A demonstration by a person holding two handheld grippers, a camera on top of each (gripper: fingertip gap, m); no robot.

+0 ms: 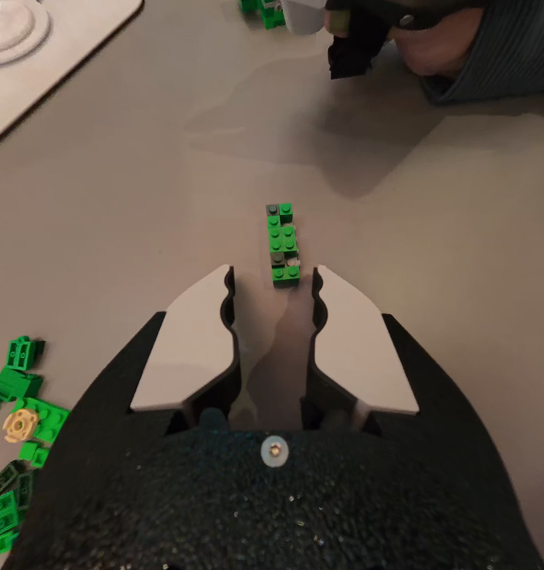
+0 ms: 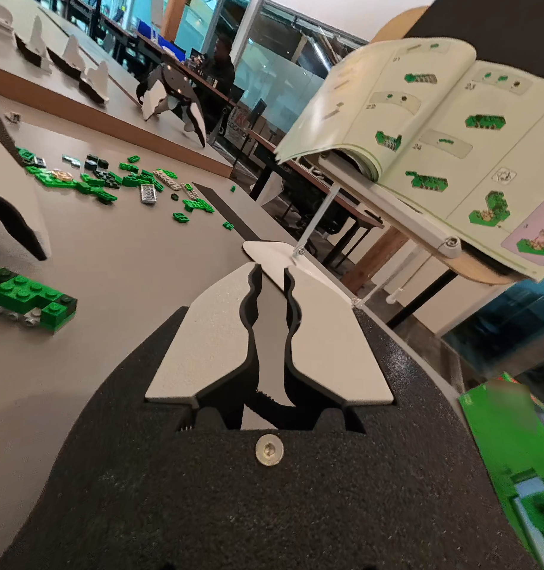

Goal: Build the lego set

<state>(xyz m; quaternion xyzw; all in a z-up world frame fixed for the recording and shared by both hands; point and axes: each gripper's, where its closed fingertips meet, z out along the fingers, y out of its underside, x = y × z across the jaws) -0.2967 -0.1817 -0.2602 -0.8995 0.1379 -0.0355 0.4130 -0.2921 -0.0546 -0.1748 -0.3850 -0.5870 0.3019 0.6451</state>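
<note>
One green build [image 1: 283, 245] lay on the table [image 1: 141, 200], just past the left gripper [image 1: 273, 277], whose two fingers were wide apart and held nothing. The right gripper [image 2: 272, 271] had a small gap, empty too. Many loose bricks [image 2: 116, 182] lay farther off. One open booklet [image 2: 434, 129] sat on one stand [image 2: 264, 249].

Open office/lab: rows of desks [image 2: 184, 129], glass partitions [image 2: 274, 77], spare tools [image 2: 95, 81].

table [image 1: 141, 191]: smooth matt grey | green brick strip [image 1: 283, 245]: glossy studded plastic | left gripper [image 1: 273, 277]: grainy black body, matt pale finger plates | right gripper [image 2: 272, 273]: same rough black, bright metal screw | instruction booklet [image 2: 419, 123]: thin glossy paper | bench edge [image 2: 110, 123]: wood
</note>
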